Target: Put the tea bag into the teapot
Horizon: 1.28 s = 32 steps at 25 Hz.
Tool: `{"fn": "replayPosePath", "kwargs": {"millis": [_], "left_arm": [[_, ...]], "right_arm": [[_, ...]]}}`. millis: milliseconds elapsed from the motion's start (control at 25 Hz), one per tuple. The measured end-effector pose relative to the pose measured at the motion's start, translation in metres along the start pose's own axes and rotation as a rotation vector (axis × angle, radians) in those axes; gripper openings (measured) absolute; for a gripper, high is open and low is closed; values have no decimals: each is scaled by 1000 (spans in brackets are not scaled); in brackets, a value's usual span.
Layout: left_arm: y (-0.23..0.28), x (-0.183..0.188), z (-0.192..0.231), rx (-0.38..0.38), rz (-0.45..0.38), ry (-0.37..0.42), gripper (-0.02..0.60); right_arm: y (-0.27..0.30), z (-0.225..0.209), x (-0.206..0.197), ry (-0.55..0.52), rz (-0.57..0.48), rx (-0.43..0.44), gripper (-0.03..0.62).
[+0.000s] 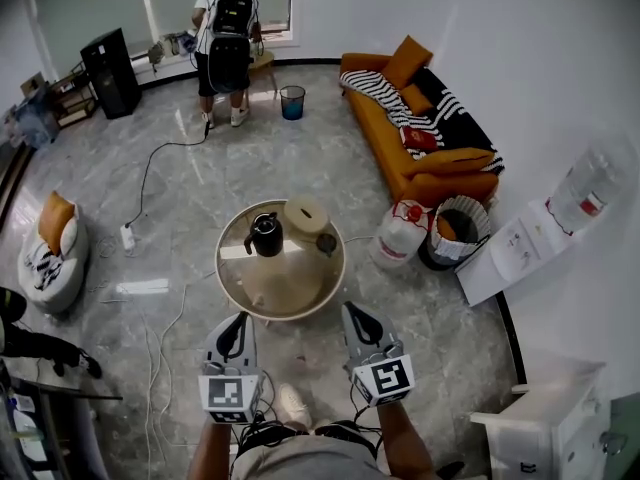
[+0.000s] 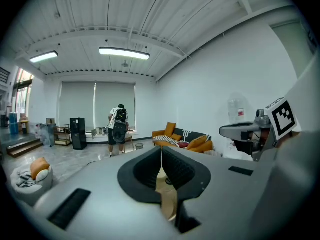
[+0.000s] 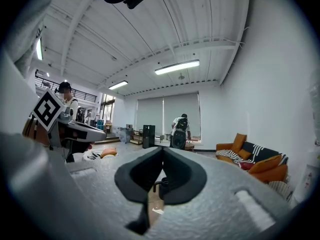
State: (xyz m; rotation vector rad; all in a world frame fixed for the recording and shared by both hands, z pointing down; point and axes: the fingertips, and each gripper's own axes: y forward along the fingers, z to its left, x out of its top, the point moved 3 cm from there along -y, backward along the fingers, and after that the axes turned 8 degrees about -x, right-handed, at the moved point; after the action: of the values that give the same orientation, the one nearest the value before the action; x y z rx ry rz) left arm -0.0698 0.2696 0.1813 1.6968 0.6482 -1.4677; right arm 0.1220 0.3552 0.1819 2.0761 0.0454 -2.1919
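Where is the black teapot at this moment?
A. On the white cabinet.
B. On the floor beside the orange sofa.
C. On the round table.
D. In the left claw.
C: in the head view the black teapot stands on the round table, beyond the left claw and the right claw, both shut and empty.

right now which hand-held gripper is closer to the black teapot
Left. The left hand-held gripper is short of the round table, almost in line with the teapot; the right hand-held gripper is just as short of it but off to the teapot's right.
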Motion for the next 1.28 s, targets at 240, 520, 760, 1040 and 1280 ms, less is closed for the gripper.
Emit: {"fn": "replayPosePath", "kwargs": {"millis": [240,520,760,1040,1280], "left_arm": [[18,-3,39,-6,-11,1,23],[25,-12,77,20,-3,-14,23],[26,-12,96,58,-11,-24,23],[41,-16,118,126,-5,-39,23],[67,-14,142,233,-2,-73,23]], "right_arm": [[44,16,-4,-7,16,13,-2],[81,38,-9,1,22,48,-2],[104,51,-9,1,19,88,-2],[147,56,-10,-9,16,176,-2],[205,55,-12,-17,27,295,-2]]}}
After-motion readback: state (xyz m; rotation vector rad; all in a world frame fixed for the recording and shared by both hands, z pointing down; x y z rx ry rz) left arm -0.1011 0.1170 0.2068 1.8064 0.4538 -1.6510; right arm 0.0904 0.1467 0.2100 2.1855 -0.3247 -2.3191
